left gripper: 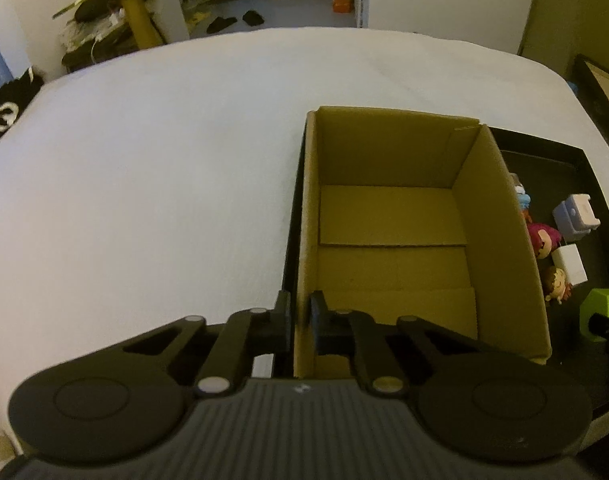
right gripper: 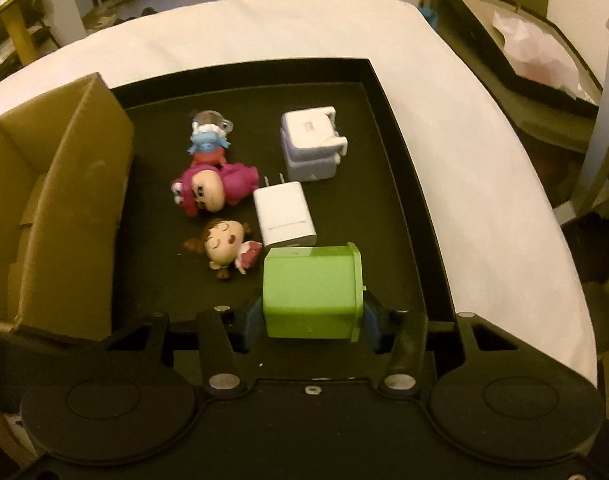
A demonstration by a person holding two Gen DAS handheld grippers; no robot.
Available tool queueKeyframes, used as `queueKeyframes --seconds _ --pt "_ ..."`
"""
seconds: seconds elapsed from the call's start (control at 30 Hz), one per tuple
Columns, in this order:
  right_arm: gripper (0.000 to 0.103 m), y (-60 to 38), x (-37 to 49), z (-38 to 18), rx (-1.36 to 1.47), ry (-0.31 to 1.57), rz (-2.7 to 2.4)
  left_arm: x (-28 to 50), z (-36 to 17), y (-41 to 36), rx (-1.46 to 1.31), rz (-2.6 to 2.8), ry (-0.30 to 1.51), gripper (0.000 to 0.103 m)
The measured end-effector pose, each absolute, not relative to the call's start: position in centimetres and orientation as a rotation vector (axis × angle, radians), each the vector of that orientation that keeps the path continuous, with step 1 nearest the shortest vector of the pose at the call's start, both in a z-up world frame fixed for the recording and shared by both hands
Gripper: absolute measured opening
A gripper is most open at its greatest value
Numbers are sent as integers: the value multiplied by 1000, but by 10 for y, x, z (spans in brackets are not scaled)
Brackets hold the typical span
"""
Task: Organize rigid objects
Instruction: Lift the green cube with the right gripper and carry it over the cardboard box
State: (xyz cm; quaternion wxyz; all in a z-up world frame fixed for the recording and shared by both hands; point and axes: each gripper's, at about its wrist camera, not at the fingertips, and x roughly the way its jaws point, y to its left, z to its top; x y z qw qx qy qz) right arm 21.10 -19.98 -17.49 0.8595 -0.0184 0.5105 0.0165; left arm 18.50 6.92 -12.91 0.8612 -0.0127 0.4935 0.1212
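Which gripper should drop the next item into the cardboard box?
Right. The right gripper is already shut on the green block, right beside the cardboard box. The left gripper is clamped on the box's near wall, steadying it.

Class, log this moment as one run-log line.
left gripper: shut on box wall | right gripper: shut on green block | tray: toys, charger remain

Cardboard box (left gripper: 500, 240) wall hides most of the figurines (left gripper: 544, 240) in the left wrist view. Green block (left gripper: 602, 312) is cut off at the right edge. Far room clutter (left gripper: 104, 20) blurs beyond telling.
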Motion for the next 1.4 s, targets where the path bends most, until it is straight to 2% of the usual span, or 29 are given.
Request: queueKeyframes --seconds 0.07,0.7,1.4 --pt "48 -200 206 -168 -31 1059 38 183 -129 66 -8 251 1025 6" --pt "48 -187 185 -103 4 893 120 168 -126 50 104 180 941 6" --pt "48 -150 175 -81 -50 805 267 162 -126 54 78 141 938 6"
